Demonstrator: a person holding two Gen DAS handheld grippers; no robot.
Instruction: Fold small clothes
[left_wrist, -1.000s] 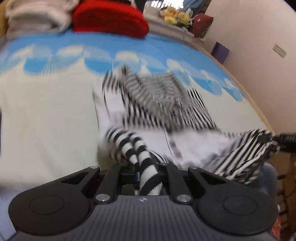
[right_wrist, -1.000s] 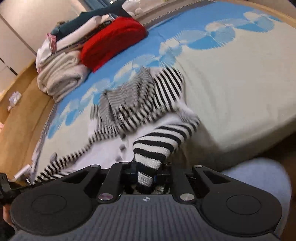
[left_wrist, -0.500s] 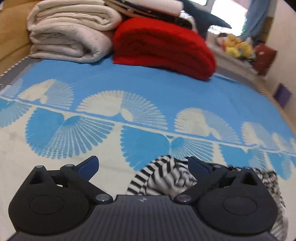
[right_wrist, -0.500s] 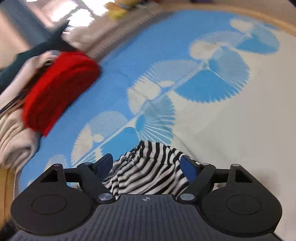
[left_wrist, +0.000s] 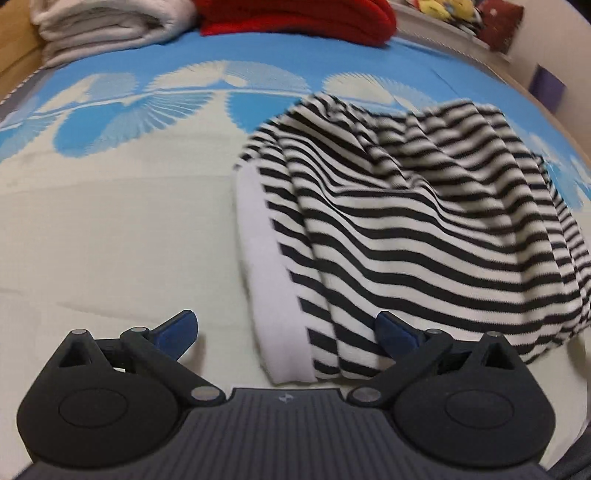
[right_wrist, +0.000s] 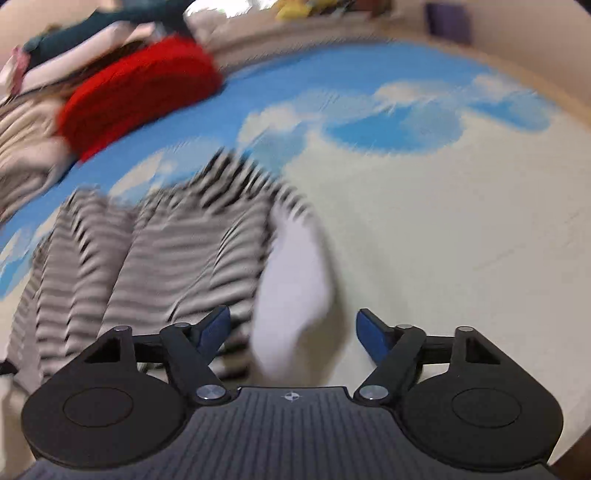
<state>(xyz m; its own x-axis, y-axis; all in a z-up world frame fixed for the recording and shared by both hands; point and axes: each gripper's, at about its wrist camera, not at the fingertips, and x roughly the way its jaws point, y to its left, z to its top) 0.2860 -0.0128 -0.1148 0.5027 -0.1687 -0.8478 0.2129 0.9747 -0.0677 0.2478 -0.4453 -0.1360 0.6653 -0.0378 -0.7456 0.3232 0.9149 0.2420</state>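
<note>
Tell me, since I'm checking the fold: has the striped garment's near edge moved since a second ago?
Yes. The striped garment was lifted toward the red blanket and now lies folded; both jaws, opened, hold nothing.

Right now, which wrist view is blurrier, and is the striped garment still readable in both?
Right wrist view: heavy motion smear, striped garment reduced to grey streaks, red folded blanket soft. Left wrist view: much sharper, stripes distinct, only slight softness at the far edge. Both: strong fisheye curvature bends the bedspread; no glare.
</note>
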